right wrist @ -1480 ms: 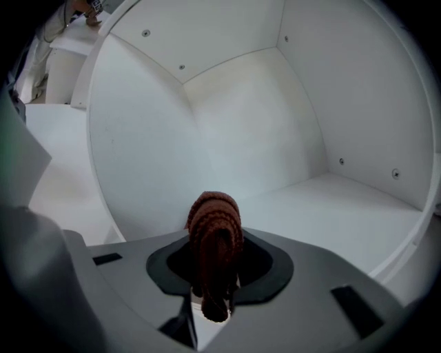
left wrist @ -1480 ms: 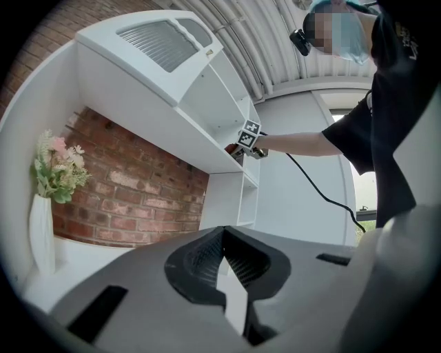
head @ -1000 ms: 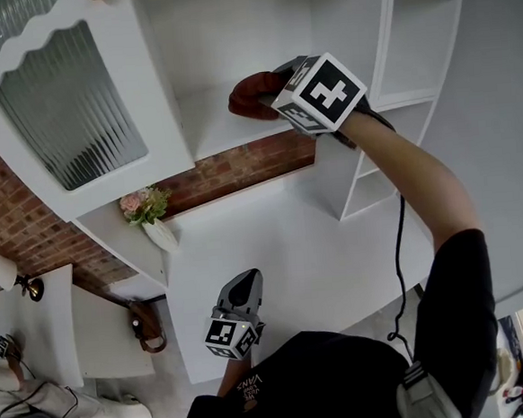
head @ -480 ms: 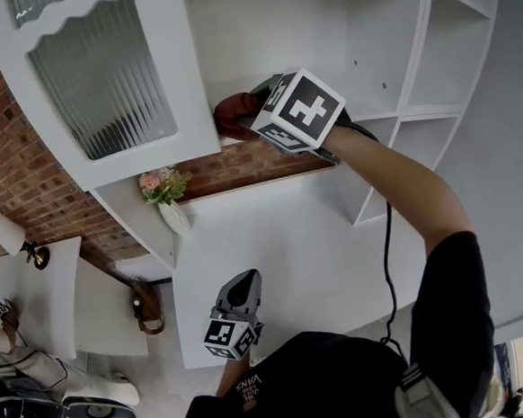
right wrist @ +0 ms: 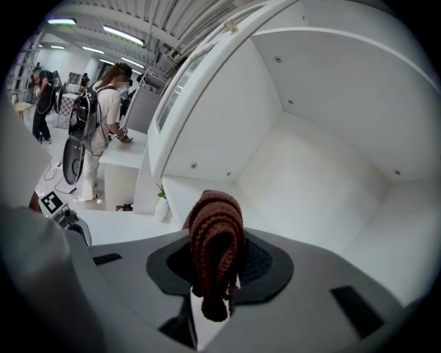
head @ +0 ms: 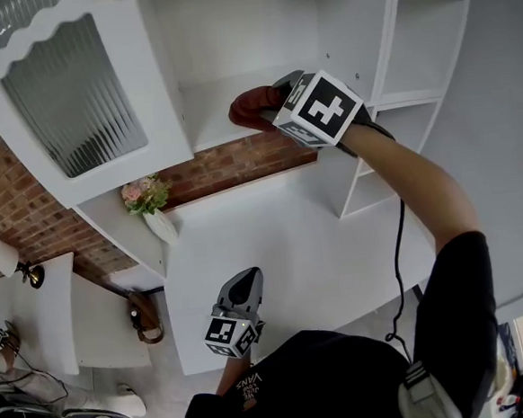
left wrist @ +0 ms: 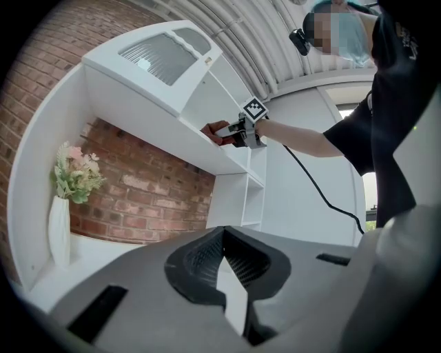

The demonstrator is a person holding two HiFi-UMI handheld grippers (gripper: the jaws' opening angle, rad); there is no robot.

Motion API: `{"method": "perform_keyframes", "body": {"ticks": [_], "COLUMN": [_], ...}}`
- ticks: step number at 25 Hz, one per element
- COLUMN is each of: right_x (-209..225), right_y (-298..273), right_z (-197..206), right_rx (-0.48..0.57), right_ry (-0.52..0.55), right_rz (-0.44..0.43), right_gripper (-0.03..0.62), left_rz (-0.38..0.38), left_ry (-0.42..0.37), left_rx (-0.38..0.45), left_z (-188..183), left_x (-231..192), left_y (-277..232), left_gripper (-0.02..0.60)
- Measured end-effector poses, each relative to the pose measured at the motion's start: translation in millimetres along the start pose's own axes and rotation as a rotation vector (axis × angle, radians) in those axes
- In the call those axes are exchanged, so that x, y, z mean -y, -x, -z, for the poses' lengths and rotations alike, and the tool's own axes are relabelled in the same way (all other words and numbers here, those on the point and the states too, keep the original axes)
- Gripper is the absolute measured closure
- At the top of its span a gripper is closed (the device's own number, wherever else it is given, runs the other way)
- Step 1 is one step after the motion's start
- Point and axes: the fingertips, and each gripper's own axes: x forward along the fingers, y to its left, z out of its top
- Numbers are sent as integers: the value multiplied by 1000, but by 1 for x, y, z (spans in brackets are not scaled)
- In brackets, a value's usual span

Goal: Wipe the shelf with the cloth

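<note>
Red-brown cloth (head: pixel 252 107) partly behind right gripper (head: pixel 276 103), over shelf (head: pixel 214 117)

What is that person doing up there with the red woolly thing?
A person is cleaning a white cupboard. The right gripper is shut on a reddish-brown knitted cloth and holds it at the front of the white shelf, reaching up with a stretched arm. The left gripper hangs low near the person's body with its jaws together and nothing in them. A vase of flowers stands on the counter below.
</note>
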Motion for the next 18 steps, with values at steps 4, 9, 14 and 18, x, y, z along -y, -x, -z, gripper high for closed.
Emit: {"method": "perform_keyframes", "body": {"ticks": [4, 9, 14, 18], "right_x": [27, 58, 85, 100], "right_y": [23, 52, 77, 92], "right_z": [39, 85, 122, 144], "right_rx": [-67, -155, -234, -297], "right_ry": [7, -3, -14, 12], "right_rz": [82, 182, 280, 354], "right_gripper": [491, 491, 491, 491], "left_rz": [50, 110, 142, 152], "left_ry": [-2, -1, 1, 5], "left_rx": [-14, -29, -41, -47], "left_z": [3, 8, 11, 13], "left_x": [14, 31, 42, 46], "left_y": [-14, -30, -39, -41], "left_gripper": [575, 575, 575, 575]}}
